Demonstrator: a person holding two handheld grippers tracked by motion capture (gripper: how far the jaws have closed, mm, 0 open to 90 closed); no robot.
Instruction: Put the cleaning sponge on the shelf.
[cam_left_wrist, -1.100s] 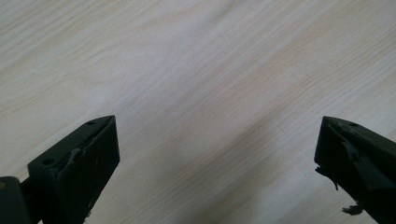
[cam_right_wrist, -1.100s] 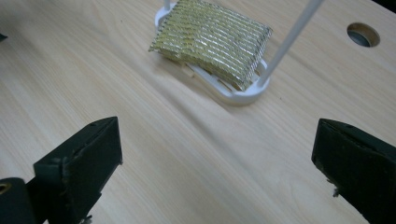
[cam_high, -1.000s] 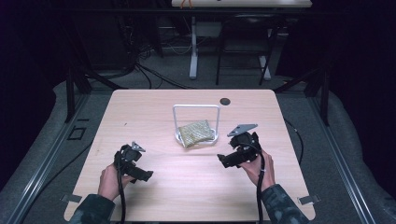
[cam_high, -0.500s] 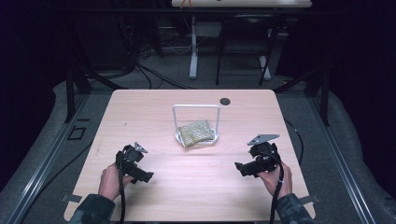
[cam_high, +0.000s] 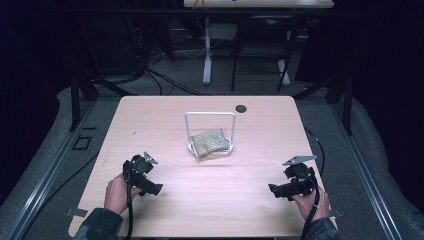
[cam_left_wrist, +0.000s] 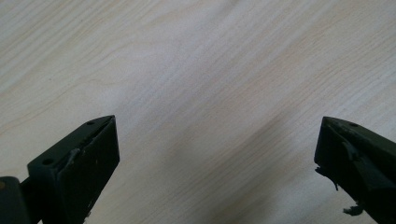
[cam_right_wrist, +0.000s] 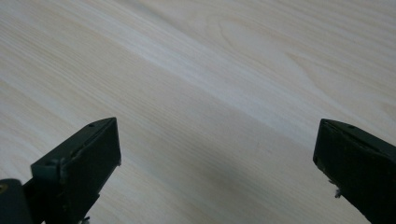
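- High view: the right gripper (cam_high: 272, 189) now sits low at the right near edge of the table (cam_high: 165, 110); a second ago it was up beside the rack (cam_high: 210, 131), so it has pulled back and away from it.
- The left gripper (cam_high: 159, 188) has not moved from its spot at the left near side.
- The pouch (cam_high: 209, 142) lies inside the rack at mid-table, well apart from both grippers, just as before.
- Judgement: with both tools back and empty, the pouch looks placed and the work at the rack seems finished, or paused before a new reach.
- Left gripper view: jaws stand wide over bare wood, holding nothing.
- Right gripper view: the jaws are likewise spread wide, with nothing but table grain between them.
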